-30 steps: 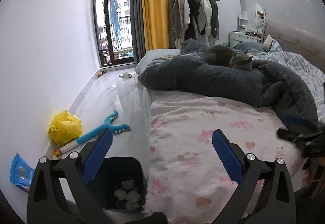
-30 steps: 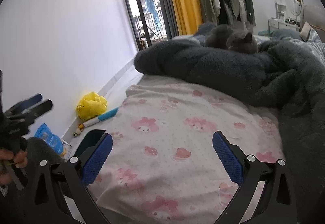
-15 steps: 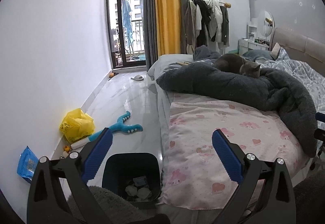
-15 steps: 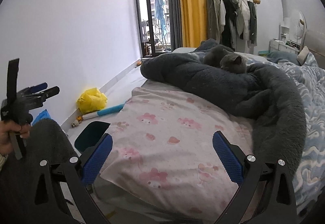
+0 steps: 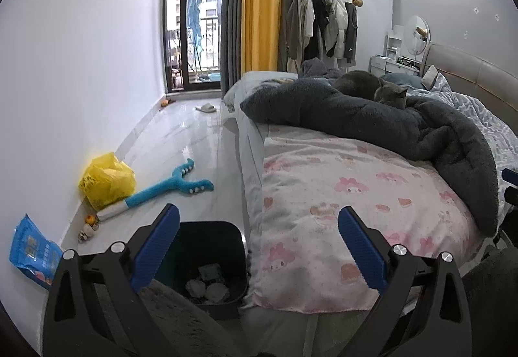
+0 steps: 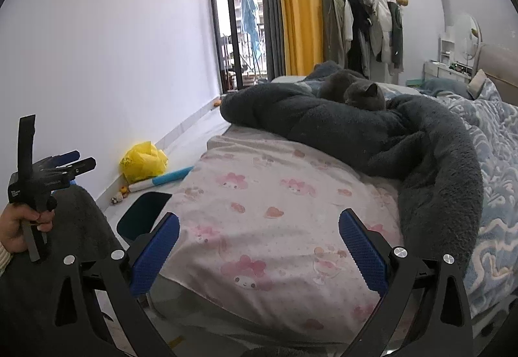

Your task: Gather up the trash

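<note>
A dark bin (image 5: 223, 247) stands on the floor beside the bed's corner, with crumpled white paper scraps (image 5: 207, 287) inside; its rim also shows in the right wrist view (image 6: 145, 211). My left gripper (image 5: 259, 243) is open and empty, held above and behind the bin. My right gripper (image 6: 259, 247) is open and empty over the pink-patterned sheet (image 6: 275, 204). The left gripper also shows from the side in the right wrist view (image 6: 69, 162), held by a hand. A yellow plastic bag (image 5: 106, 180) and a blue packet (image 5: 30, 251) lie along the left wall.
A bed with a dark fleece blanket (image 5: 372, 117) and a grey cat (image 5: 372, 88) fills the right. A blue toy (image 5: 171, 185) lies on the glossy floor (image 5: 181, 143). A slipper (image 5: 206, 108) lies near the balcony door (image 5: 194, 33). A clothes rack (image 5: 323, 23) stands behind the bed.
Both grippers have pulled back and risen away from the bed, so more of the floor, bin and room shows. Both stay open and empty.
</note>
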### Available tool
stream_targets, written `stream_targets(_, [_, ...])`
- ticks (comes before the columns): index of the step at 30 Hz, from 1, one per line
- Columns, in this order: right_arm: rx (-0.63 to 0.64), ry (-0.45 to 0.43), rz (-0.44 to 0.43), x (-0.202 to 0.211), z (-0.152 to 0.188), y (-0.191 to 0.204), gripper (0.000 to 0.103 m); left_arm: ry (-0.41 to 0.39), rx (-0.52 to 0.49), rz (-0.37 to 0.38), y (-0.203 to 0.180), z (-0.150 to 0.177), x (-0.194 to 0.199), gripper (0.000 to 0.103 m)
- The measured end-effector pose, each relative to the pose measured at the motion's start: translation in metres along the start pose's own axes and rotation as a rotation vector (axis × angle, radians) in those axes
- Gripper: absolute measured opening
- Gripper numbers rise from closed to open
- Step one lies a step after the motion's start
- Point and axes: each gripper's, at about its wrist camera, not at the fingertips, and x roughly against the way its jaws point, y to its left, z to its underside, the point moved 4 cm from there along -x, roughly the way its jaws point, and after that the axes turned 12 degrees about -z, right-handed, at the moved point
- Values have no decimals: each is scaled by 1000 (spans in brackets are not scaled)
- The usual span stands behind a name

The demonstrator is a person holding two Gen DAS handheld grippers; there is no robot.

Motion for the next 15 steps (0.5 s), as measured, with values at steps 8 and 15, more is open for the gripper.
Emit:
stream_targets(8, [13, 24, 11, -5, 2, 3, 100, 20, 17, 15, 5, 5, -3, 100])
stream_targets(15, [50, 42, 20, -8, 4, 12, 100, 34, 45, 19, 13, 8, -5, 100])
